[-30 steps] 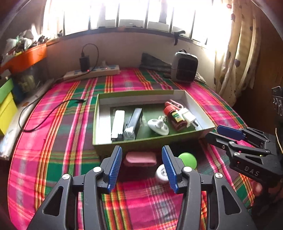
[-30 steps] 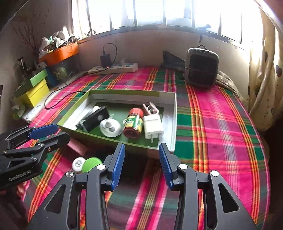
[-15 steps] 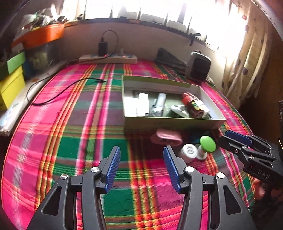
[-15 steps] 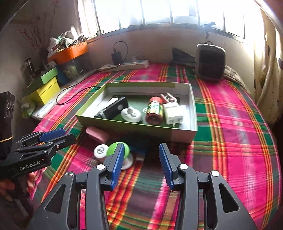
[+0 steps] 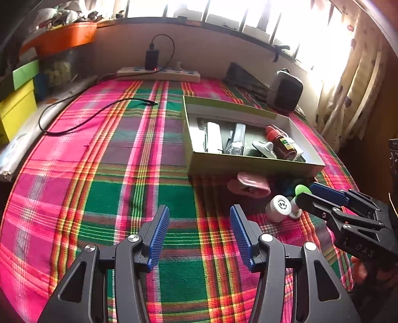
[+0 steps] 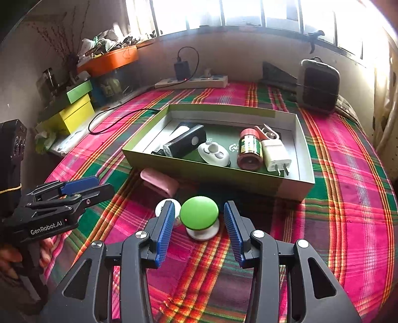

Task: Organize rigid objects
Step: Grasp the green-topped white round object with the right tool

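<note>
Left gripper (image 5: 199, 231): released, jaws just widened, nothing between, over plaid cloth (image 5: 119, 174) left of green box (image 6: 223, 174). Right gripper (image 6: 199, 221): released, straddling green-capped knob (image 6: 199, 216) without contact, just in front of box.

You get strong daylight from the window (image 6: 248, 12) at twelve o'clock in both views; its panes blow out to pure white. In the left wrist view the glare spreads over the curtain (image 5: 348, 74) toward two o'clock. The wall under the sill sits in shade. The box (image 6: 286, 188) throws a dark shadow on the plaid cloth (image 6: 348, 186) toward six o'clock. Fisheye bending curves the edges, and the corners go black. The cloth looks slightly smeared near the bottom edge.
</note>
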Available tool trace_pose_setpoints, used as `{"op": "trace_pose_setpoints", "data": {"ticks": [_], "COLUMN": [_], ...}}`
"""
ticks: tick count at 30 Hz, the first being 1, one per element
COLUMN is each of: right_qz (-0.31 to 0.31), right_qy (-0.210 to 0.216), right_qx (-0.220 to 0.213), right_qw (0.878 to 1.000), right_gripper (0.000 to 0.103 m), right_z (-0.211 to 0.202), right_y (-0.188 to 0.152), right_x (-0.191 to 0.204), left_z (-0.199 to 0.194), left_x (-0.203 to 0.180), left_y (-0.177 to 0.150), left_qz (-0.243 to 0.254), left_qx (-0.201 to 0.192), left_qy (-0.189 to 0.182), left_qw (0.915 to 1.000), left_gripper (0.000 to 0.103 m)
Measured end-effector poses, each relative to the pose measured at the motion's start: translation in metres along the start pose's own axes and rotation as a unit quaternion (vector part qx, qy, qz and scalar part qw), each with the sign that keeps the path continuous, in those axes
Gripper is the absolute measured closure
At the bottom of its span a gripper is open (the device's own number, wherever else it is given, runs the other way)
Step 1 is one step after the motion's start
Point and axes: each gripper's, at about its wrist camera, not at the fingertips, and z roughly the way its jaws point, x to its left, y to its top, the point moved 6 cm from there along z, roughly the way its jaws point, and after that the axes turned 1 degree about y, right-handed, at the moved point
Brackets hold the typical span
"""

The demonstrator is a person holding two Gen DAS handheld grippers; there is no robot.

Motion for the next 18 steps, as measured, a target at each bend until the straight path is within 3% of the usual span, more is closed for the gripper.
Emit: {"op": "trace_pose_setpoints", "data": {"ticks": [18], "right_qz": [-0.003], "right_qy": [-0.018], "right_qx": [0.011], "right_qw": [1.0], "right_gripper": [0.06], "right_z": [0.013], "right_y": [-0.002], "right_x": [-0.002], "left_z": [0.006], "left_x": [-0.002], "left_y": [-0.002], "left_qz": [0.001], "left_qx": [0.009], "left_qy": [-0.002], "left_qw": [1.0], "left_gripper": [0.052]}}
